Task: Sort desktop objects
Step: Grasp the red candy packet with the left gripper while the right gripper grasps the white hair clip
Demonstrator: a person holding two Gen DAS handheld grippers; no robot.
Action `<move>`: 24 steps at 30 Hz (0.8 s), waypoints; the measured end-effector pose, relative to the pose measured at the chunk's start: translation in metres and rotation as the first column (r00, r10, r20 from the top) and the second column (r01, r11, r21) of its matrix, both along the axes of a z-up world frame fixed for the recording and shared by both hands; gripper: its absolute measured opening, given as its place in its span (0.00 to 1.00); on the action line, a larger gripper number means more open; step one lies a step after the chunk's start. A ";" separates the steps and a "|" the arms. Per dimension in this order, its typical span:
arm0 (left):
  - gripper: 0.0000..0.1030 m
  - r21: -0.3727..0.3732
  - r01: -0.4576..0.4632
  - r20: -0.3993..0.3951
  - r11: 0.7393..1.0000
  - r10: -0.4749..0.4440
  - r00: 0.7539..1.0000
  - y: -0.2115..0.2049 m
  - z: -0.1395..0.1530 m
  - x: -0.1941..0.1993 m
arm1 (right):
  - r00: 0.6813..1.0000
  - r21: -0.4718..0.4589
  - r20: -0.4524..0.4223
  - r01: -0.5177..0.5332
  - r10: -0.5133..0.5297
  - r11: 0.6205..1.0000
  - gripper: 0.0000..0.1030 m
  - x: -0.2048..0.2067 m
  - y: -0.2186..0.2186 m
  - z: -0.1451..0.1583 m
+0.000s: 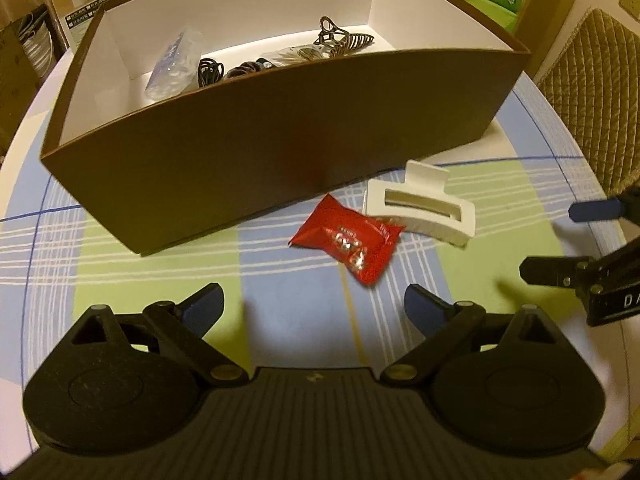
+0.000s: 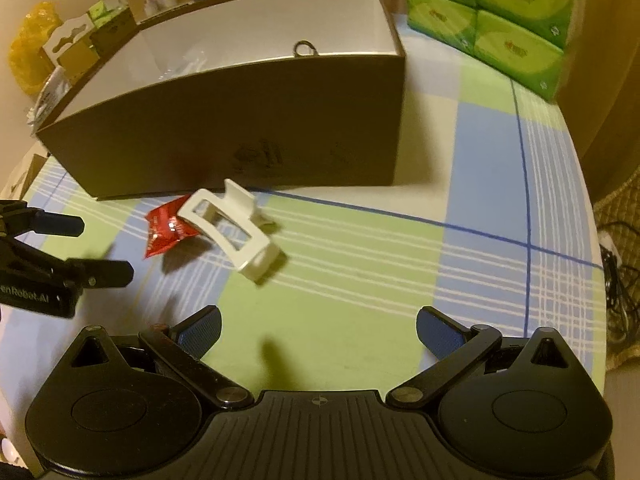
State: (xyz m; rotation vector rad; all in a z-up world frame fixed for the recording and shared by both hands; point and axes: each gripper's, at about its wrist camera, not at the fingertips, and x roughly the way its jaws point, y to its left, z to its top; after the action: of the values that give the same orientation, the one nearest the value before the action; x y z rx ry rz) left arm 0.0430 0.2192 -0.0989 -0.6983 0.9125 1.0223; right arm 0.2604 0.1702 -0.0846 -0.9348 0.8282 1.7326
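Left tool (image 1: 314, 306) was held above the bench (image 1: 280, 300) with its blue-padded fingers (image 1: 206, 306) spread apart and nothing between them; the right tool (image 2: 318, 328) was likewise held spread and empty over the checked cloth (image 2: 480, 208); each tool was seen at the edge of the other's view. A white hair claw (image 1: 420, 206) was found lying on the bench just in front of the brown box (image 1: 280, 140); a red snack packet (image 1: 350, 242) was found beside it, touching or partly tucked under one end of the claw; both items were located ahead of the tools and apart from either pair of fingers. The brown box was seen open at the top, with a white interior; a clear plastic packet (image 1: 174, 64), black hair ties (image 1: 210, 72) and a dark patterned hair claw (image 1: 342, 40) were contained in it. Green tissue packs (image 2: 500, 12) were stacked behind the box.
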 end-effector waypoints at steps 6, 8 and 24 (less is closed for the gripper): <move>0.88 -0.018 -0.059 0.066 0.998 0.060 0.996 0.018 -0.003 0.005 | 0.999 -0.015 0.007 0.032 -0.032 0.999 0.98 0.007 0.004 -0.004; 0.87 -0.019 -0.080 0.070 0.997 0.082 0.994 0.024 -0.006 0.009 | 0.999 -0.019 0.010 0.036 -0.036 0.999 0.98 0.007 0.004 -0.005; 0.61 -0.024 -0.164 0.035 0.986 0.165 0.986 0.028 -0.028 -0.002 | 0.999 -0.038 0.016 0.040 -0.039 0.998 0.98 0.009 0.006 -0.011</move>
State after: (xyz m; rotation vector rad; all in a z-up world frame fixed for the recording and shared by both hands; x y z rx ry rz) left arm 0.0415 0.2467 -0.1264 -0.8177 0.8450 1.1433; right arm 0.2698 0.1762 -0.0959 -0.9502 0.8676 1.6788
